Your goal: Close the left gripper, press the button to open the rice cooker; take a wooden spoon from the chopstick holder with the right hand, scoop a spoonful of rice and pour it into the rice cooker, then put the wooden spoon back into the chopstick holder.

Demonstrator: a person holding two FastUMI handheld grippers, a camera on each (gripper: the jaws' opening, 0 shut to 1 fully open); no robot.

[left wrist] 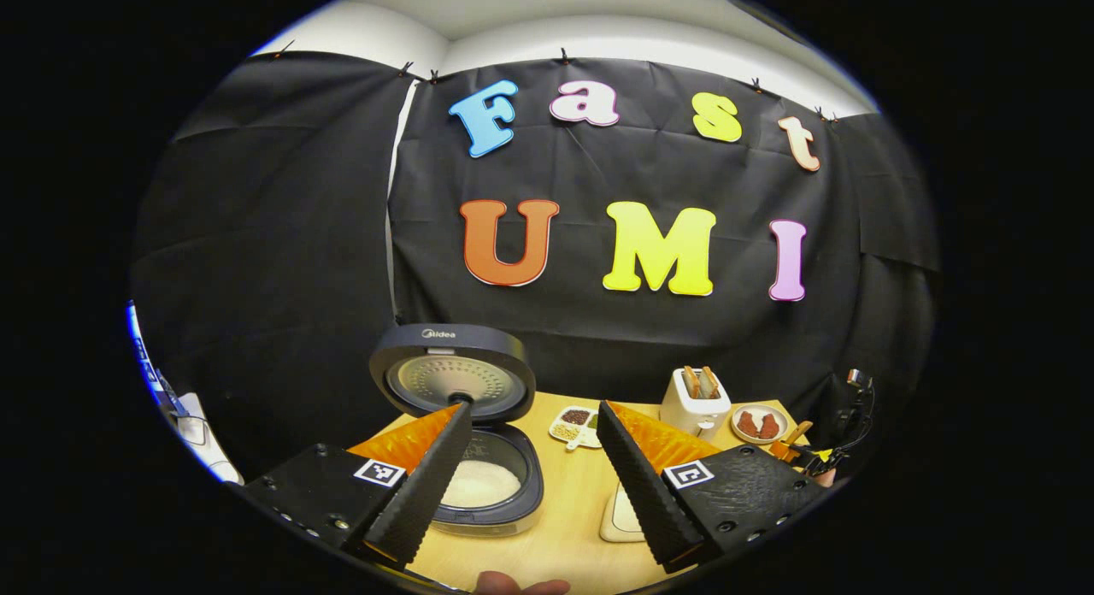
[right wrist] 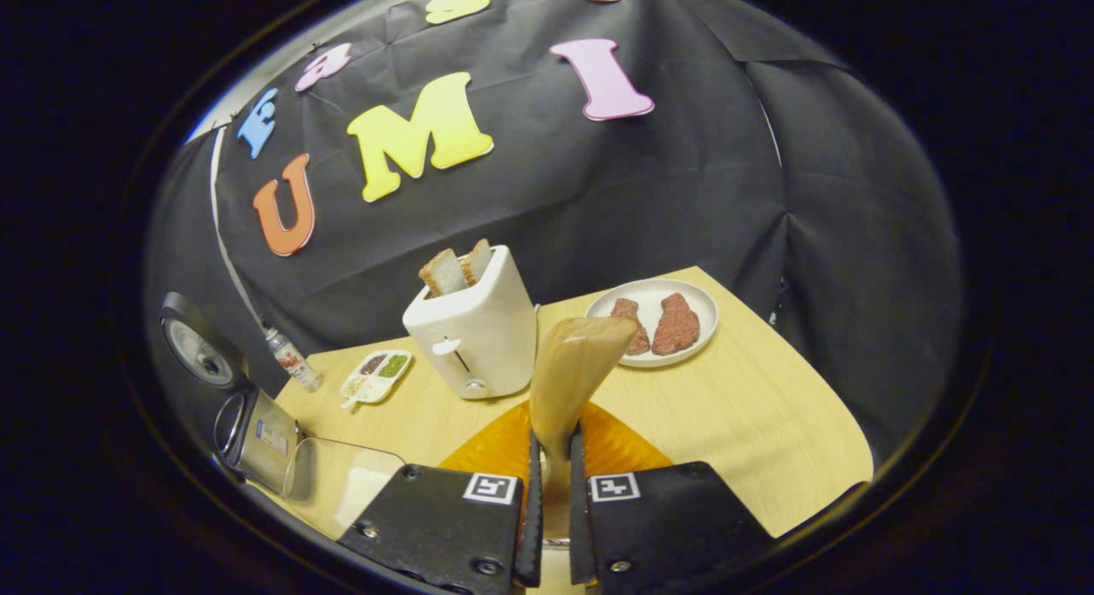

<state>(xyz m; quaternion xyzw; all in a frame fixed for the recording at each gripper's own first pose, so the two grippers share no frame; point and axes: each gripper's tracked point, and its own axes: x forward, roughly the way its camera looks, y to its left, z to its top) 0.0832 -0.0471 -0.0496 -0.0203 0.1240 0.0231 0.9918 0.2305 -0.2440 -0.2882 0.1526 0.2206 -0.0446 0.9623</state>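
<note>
The rice cooker [left wrist: 487, 492] stands open on the wooden table, its round lid [left wrist: 453, 377] raised and white rice lying in the pot. My left gripper [left wrist: 534, 420] is open above the table's near side, with nothing between its fingers; its left finger overlaps the cooker's rim in the picture. My right gripper [right wrist: 554, 441] is shut on the handle of a wooden spoon [right wrist: 574, 364], whose bowl points up and away, in front of the toaster. In the right gripper view the cooker [right wrist: 252, 437] sits at the far left with its lid [right wrist: 197, 347] up.
A white toaster [right wrist: 474, 330] with bread slices stands mid-table, and a plate [right wrist: 694, 297] with two meat pieces sits behind it to the right. A small divided seasoning dish [left wrist: 574, 426], a little bottle [right wrist: 291, 360] and a pale shallow container [right wrist: 342, 484] lie near the cooker. A fingertip [left wrist: 521, 586] shows at the bottom edge.
</note>
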